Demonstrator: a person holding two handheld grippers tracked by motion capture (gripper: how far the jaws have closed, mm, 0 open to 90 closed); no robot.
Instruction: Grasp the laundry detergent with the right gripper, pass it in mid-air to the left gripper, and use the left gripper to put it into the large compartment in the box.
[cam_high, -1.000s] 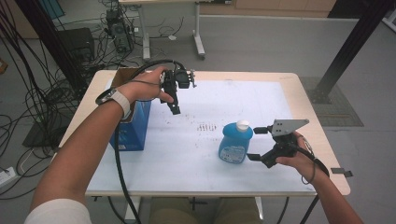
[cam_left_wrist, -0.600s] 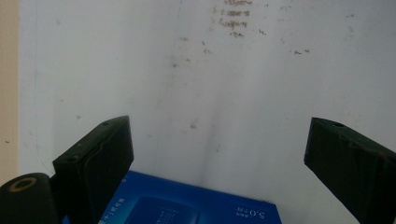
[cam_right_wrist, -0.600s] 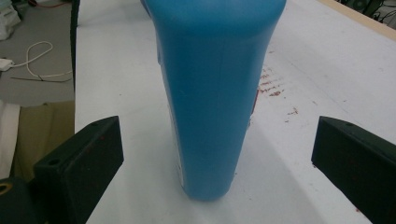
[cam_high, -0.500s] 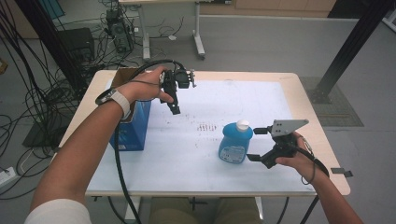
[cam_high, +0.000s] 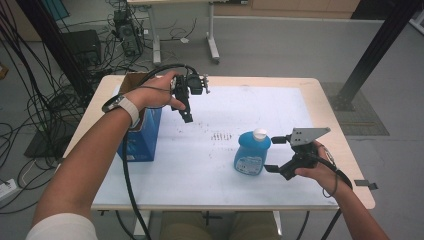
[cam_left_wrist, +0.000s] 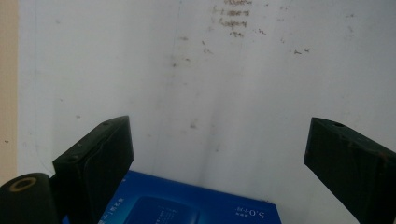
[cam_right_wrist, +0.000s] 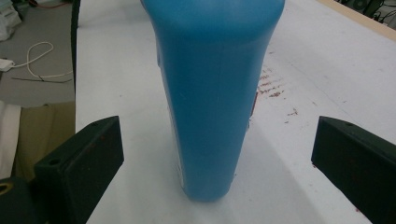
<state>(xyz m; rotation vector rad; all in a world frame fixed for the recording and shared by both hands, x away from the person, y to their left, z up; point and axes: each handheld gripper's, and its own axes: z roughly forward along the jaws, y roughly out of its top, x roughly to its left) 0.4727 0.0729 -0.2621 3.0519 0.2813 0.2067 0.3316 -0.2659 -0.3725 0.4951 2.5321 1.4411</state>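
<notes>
White tabletop (cam_high: 260, 107) bears upright blue bottle (cam_high: 251, 152) beside blue box (cam_high: 142, 137).

I see a blue cardboard box (cam_high: 142, 140) at the left edge of the white-topped wooden table (cam_high: 280, 107), black cables (cam_high: 45, 107) beyond it.
</notes>
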